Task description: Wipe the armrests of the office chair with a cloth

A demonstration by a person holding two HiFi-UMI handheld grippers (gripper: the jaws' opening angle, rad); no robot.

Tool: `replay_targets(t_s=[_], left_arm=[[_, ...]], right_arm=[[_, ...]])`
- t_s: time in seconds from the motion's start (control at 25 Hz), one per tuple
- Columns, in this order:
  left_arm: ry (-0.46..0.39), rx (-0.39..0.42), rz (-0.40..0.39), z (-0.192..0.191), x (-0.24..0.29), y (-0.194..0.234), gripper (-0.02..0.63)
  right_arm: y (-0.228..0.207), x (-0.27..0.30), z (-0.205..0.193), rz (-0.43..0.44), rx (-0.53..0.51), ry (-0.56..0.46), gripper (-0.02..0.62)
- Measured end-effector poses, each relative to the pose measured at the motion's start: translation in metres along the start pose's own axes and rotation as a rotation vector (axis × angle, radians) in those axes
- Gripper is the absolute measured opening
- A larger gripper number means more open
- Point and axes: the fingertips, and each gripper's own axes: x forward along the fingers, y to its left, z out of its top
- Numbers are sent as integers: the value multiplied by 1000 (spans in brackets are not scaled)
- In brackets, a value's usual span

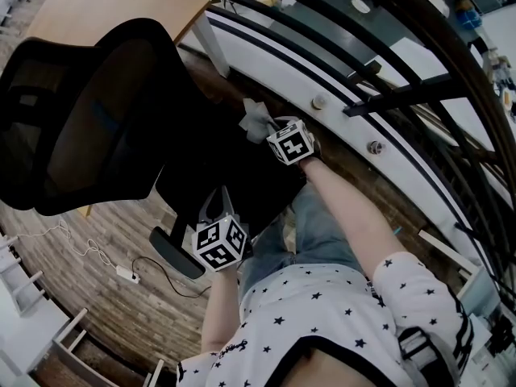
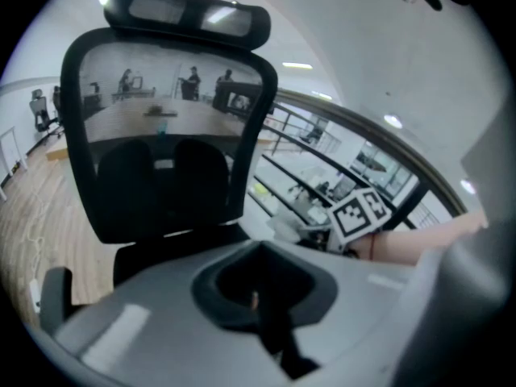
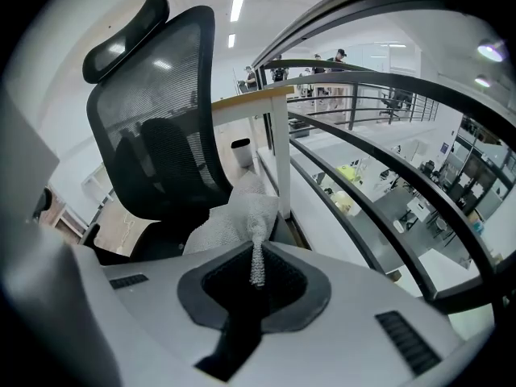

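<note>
A: What has the right gripper [image 3: 256, 274] got?

B: Its jaws are clamped on a white, nubby cloth [image 3: 235, 216]. A thin fold is pinched between them and the rest bunches out ahead, against the dark side of the office chair [image 3: 157, 135].

A: Is the cloth on an armrest there?

B: Cannot tell. In the head view it sits over the chair's right side, where everything is black.

A: And the left gripper [image 2: 256, 298]?

B: Jaws together, nothing between them. It faces the chair's mesh back (headrest [image 2: 189, 10] on top), and the right gripper with the cloth shows off to its right.

A: Where does it sit?

B: In the head view it is just above the armrest [image 1: 172, 253] on the person's left, a black pad jutting out beside the seat. Whether they touch is unclear.

A: Around the chair?

B: A wooden floor [image 1: 121, 313] with a white power strip [image 1: 126, 275] and its cable, and a pale table [image 1: 121, 6] beyond the chair's back. A black curved railing [image 1: 387, 95] runs close along the right side.
</note>
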Motion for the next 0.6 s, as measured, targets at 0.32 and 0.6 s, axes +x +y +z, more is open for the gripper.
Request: replay_targets(t_s=[0.32,0.6], left_arm=[[9,26,-27,-1,-1,-7,6],[11,51,-55,-2,-1,-15,6]], right_arm=[[-5,-15,-19,-24,18,8,35],[-11,-25,-37,-47,32,17,35]])
